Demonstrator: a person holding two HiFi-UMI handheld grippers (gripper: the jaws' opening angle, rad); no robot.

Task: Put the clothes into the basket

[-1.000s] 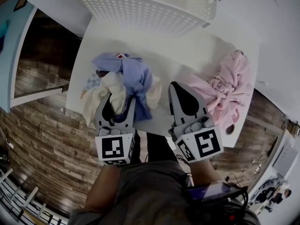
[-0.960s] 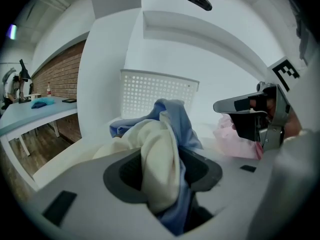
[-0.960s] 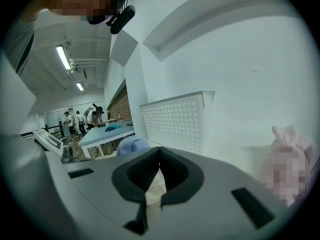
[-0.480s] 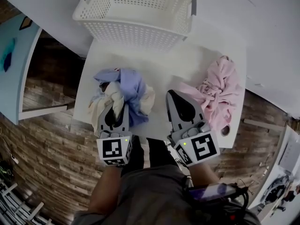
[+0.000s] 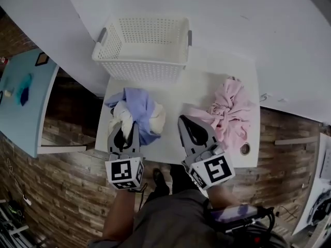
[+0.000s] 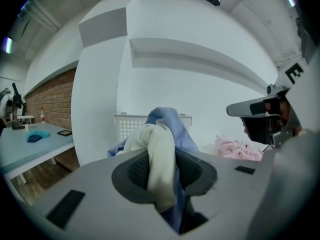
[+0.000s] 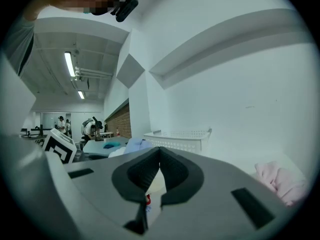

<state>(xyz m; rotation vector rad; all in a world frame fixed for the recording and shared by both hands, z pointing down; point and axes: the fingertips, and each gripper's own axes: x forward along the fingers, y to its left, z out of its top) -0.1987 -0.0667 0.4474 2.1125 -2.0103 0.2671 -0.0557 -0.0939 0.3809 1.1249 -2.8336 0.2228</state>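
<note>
Both clenched: left tool (image 5: pixel 125 130) just closed on blue-cream clothes (image 5: pixel 144 106), right tool (image 5: pixel 182 121) empty beside pink garment (image 5: pixel 228 112), basket (image 5: pixel 146 69) beyond.

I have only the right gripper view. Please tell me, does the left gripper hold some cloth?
Observer: Yes. The left gripper has just been closing its jaws and is shut on a cream cloth, with a blue cloth bunched against it.
Operator: Thank you. Is something inside the basket? I see only its side.
Observer: No. The head view looks down into the basket and shows no clothes in it.
</note>
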